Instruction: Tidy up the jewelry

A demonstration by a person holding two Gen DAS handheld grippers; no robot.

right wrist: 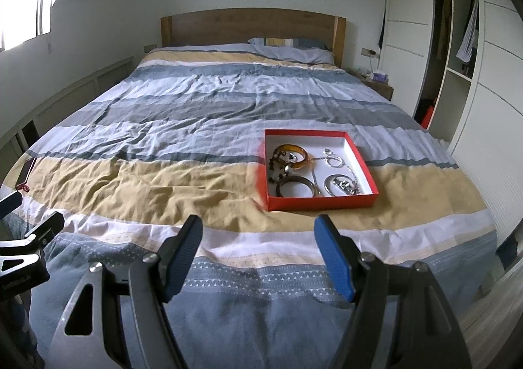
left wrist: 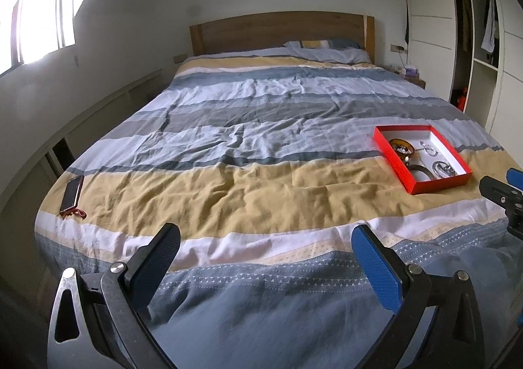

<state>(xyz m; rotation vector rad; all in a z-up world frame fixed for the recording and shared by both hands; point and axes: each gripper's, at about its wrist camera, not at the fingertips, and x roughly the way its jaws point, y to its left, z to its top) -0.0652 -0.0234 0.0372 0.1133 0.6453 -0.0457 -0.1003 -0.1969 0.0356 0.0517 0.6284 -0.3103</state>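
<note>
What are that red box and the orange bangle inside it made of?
The red box looks like matte cardboard: thin straight walls, white inside. The orange bangle looks like glossy resin or plastic, translucent amber with highlights; glass or stone can't be ruled out.

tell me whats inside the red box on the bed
The red box holds an amber bangle, a dark bangle, black beads and silver pieces. The near wall hides the floor's front edge.
</note>
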